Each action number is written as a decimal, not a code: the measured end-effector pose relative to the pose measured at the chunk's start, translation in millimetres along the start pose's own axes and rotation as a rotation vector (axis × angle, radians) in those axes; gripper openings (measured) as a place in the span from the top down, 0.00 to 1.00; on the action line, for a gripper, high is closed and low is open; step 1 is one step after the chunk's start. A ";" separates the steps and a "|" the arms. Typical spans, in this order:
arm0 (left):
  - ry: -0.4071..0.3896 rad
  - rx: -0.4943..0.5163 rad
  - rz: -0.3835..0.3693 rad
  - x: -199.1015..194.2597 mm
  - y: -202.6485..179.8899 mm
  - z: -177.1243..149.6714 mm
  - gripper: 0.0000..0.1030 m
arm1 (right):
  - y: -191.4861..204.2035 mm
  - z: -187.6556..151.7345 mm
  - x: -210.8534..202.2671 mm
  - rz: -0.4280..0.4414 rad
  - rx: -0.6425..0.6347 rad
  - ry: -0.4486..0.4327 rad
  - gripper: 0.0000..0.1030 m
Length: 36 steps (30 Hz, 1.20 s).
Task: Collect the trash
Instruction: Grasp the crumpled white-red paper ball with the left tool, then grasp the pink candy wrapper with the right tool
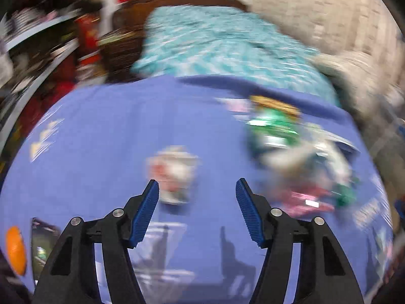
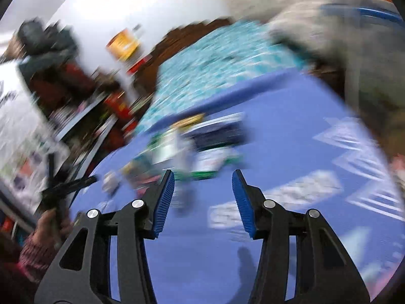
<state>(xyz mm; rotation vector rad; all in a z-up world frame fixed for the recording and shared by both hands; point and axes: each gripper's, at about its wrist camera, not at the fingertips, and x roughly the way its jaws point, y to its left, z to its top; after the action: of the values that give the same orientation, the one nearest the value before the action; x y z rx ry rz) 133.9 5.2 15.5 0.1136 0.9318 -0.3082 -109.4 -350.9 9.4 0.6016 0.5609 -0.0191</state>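
Both views are motion-blurred. In the left wrist view my left gripper (image 1: 197, 190) is open and empty above a blue cloth surface (image 1: 101, 131). A crumpled white-and-pink wrapper (image 1: 173, 173) lies just beyond its left finger. A pile of green, white and pink wrappers (image 1: 298, 157) lies to the right. In the right wrist view my right gripper (image 2: 203, 181) is open and empty above the same cloth (image 2: 291, 131). The wrapper pile (image 2: 182, 154) lies just beyond its left finger, with a dark blue packet (image 2: 217, 133) behind it.
A bed with a teal patterned cover (image 1: 222, 43) stands behind the cloth. Cluttered shelves (image 1: 38, 50) are at the left. An orange object (image 1: 15, 249) and a dark packet (image 1: 41, 243) lie at the near left. The person's hand holding the left gripper (image 2: 54, 217) shows at left.
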 end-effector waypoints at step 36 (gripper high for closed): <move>0.155 -0.231 -0.552 -18.5 38.2 -106.0 0.57 | 117.6 -70.8 54.1 0.242 -0.194 0.237 0.44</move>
<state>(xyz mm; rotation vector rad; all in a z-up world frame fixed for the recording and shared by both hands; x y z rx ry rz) 53.6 69.6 -34.1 -0.3436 1.1377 -0.7042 -77.5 -207.4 -3.7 0.4818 0.7070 0.3347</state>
